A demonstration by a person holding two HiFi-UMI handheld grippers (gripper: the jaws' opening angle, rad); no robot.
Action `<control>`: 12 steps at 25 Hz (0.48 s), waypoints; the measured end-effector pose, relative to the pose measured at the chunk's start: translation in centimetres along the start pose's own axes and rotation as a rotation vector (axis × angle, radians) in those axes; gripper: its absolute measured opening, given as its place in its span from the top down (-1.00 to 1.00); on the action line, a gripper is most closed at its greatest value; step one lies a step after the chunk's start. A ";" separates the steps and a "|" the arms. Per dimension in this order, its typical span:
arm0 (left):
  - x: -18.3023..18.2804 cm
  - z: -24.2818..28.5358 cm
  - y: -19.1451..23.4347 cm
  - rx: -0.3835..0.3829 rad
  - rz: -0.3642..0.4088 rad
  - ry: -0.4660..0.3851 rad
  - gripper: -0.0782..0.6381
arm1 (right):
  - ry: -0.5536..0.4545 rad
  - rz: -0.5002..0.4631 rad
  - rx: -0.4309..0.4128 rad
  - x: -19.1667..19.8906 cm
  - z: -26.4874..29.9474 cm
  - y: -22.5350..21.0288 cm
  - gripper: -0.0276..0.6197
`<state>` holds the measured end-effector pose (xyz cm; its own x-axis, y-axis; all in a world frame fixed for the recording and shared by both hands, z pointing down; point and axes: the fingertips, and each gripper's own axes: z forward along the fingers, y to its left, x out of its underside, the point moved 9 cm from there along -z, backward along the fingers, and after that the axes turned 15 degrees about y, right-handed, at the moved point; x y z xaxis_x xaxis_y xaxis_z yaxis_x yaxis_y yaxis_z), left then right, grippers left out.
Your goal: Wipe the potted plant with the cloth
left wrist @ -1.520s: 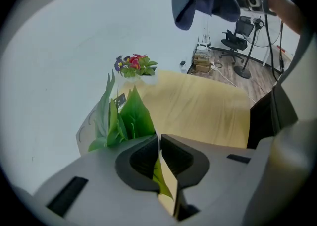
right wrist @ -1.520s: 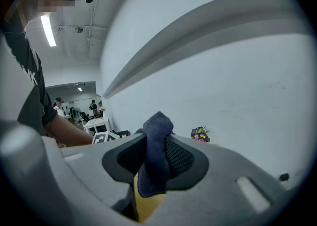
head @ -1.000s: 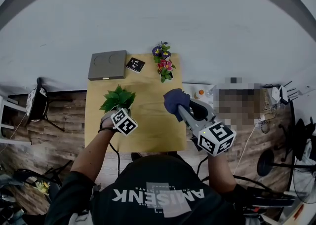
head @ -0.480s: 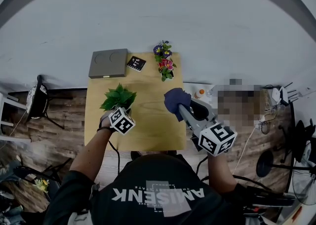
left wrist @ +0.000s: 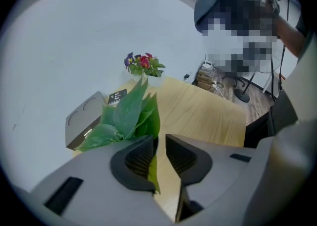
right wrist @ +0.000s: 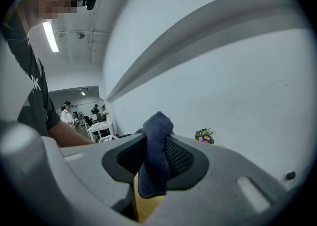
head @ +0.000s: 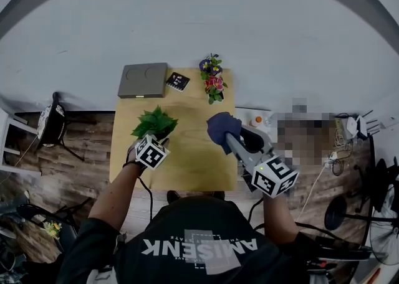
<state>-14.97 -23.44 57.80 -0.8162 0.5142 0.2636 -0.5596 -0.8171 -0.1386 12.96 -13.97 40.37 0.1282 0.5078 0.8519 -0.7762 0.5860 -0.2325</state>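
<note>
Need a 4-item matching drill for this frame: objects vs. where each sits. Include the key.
Things:
1. cloth
2. potted plant
3. grey box
4. flowers

Places:
A. far left corner of the table
B. clamped in the right tool
C. far edge of the table, toward the right
D. left side of the table, nearer the person

Pairs: 1-B, 2-D, 3-A, 4-C

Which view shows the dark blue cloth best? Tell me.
Right gripper view: the dark blue cloth hangs close-up, pinched in the right claw. Head view shows a small blue bunch; left gripper view shows none.
</note>
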 end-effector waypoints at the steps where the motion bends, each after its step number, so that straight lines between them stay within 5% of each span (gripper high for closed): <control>1: 0.1 -0.6 0.1 -0.003 -0.019 -0.022 0.56 | -0.002 -0.005 -0.003 -0.2 0.0 0.0 0.57; 12: 2.1 -7.2 -0.4 -0.057 -0.202 -0.199 0.57 | -0.041 -0.057 -0.080 -2.1 0.0 1.1 0.57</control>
<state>-17.50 -20.13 51.53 -0.6461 0.5991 0.4729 -0.7198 -0.6844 -0.1163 11.87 -14.38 38.33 0.1443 0.4472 0.8827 -0.7167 0.6623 -0.2184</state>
